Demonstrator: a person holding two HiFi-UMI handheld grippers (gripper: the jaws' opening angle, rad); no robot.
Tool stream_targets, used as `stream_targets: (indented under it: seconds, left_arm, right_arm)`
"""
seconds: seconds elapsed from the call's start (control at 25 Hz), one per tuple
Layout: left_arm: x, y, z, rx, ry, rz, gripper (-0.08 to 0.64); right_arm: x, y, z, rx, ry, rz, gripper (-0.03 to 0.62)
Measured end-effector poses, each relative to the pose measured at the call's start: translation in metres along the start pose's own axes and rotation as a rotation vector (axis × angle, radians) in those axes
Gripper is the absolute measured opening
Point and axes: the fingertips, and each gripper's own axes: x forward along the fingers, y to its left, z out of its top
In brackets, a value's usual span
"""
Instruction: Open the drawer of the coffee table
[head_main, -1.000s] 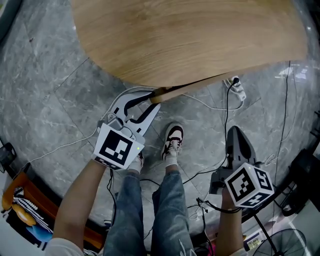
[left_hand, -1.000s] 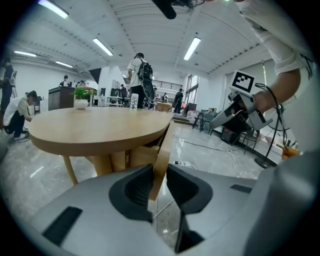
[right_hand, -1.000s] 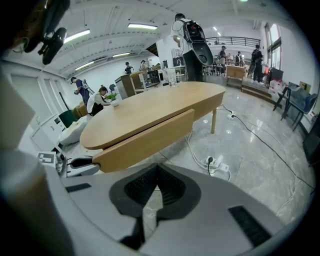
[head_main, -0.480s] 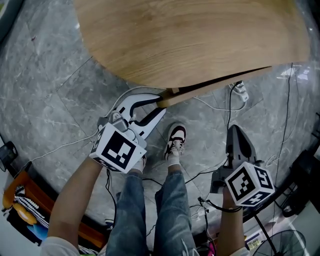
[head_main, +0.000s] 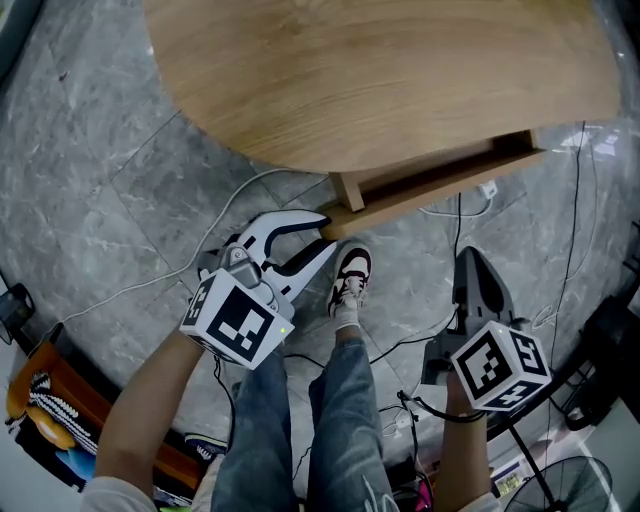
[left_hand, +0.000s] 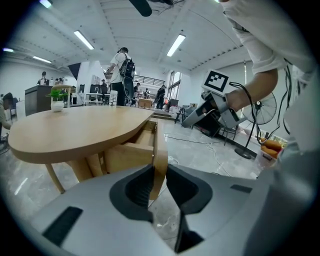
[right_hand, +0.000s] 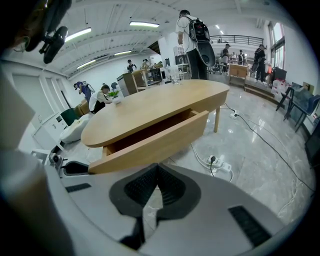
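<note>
Pale wood makes up both the oval coffee table (head_main: 380, 80) and its drawer (head_main: 430, 190). The drawer stands partly pulled out from under the tabletop's near edge, above the grey marble floor (head_main: 120, 200). Its long front board runs along that edge, from lower left to upper right in the head view, and its face points toward the person's shoe (head_main: 349, 272). The left gripper (head_main: 322, 228) has its jaws clamped on the left end of that front board, one pad on each side of the wood. The right gripper (head_main: 472, 268) hangs well apart to the right, its jaws pressed together with nothing between them. Most of the drawer's box lies beneath the tabletop. The uncovered strip is in shadow, so what is inside cannot be made out.
</note>
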Motion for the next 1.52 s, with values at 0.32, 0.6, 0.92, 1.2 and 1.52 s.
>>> stream_targets:
  seconds: [0.32, 0.6, 0.92, 1.2, 1.52]
  left_arm:
    - [-0.002, -0.034, 0.001, 0.024, 0.017, -0.074, 0.074]
    - [0.0, -0.055, 0.0, 0.007, 0.027, -0.119, 0.078]
    - [-0.001, -0.075, 0.001, -0.006, 0.031, -0.161, 0.078]
    - [0.0, -0.084, 0.0, -0.016, 0.035, -0.17, 0.077]
    - [0.002, -0.086, -0.002, -0.019, 0.039, -0.175, 0.075]
  right_arm:
    - [-0.008, -0.001, -0.006, 0.016, -0.006, 0.002, 0.0]
    - [-0.009, -0.005, -0.005, 0.015, -0.006, -0.004, 0.0]
    - [-0.012, -0.006, -0.006, 0.026, -0.003, -0.006, 0.0]
    - [-0.014, -0.017, -0.007, 0.032, -0.004, -0.017, 0.0]
    - [-0.017, -0.029, -0.011, 0.047, -0.002, -0.042, 0.0]
